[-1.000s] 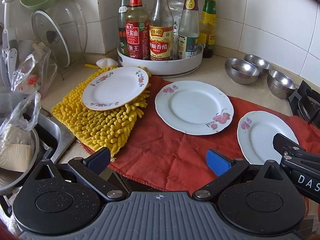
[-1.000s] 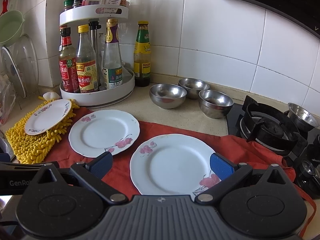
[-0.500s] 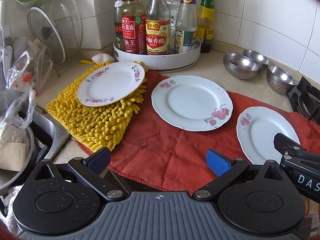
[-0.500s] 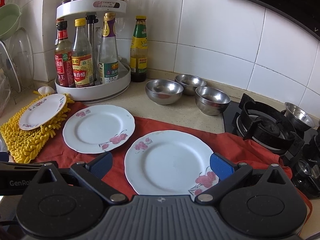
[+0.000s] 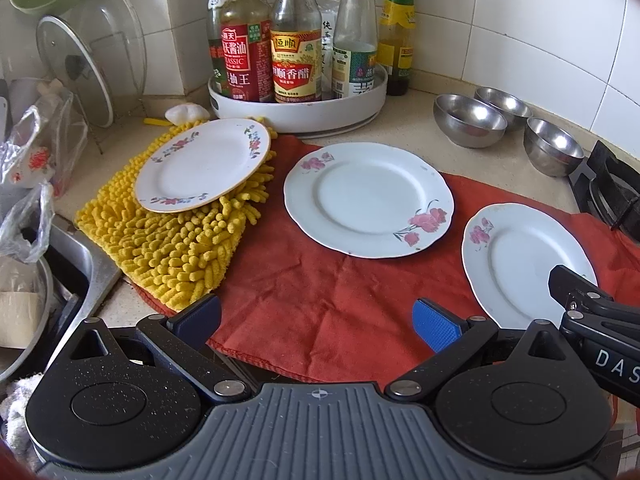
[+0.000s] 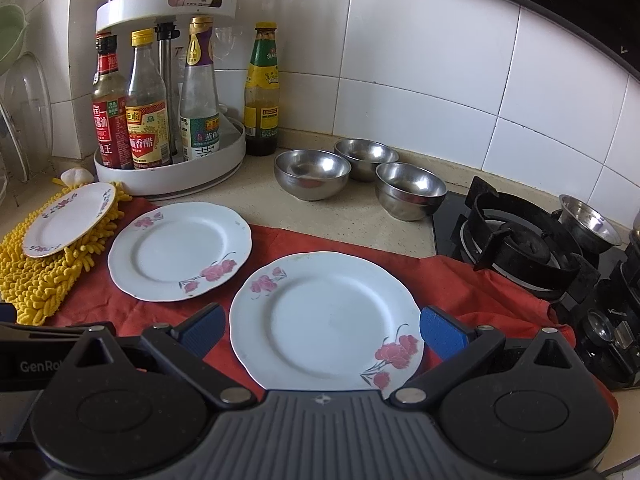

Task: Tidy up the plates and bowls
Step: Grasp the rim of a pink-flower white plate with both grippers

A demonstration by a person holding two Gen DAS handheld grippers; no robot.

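Here, three floral plates (image 5: pixel 368 200), steel bowls (image 5: pixel 470 120), red cloth (image 5: pixel 320 300).

Sauce bottles (image 5: pixel 296 48) crowd a white turntable (image 5: pixel 304 114) (yellow mop cloth (image 5: pixel 172 240) nearby).

Both wrist views look low across the counter, sharing the middle plate (image 5: pixel 368 199) (image 6: pixel 179 251).

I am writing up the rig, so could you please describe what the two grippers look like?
Both match: the left gripper and right gripper have black linkage arms with silver pivot pins, two round black discs, a ribbed grey body and blue textured pads. White lettering, partly cut off, marks their sides. No cables or sleeves show.
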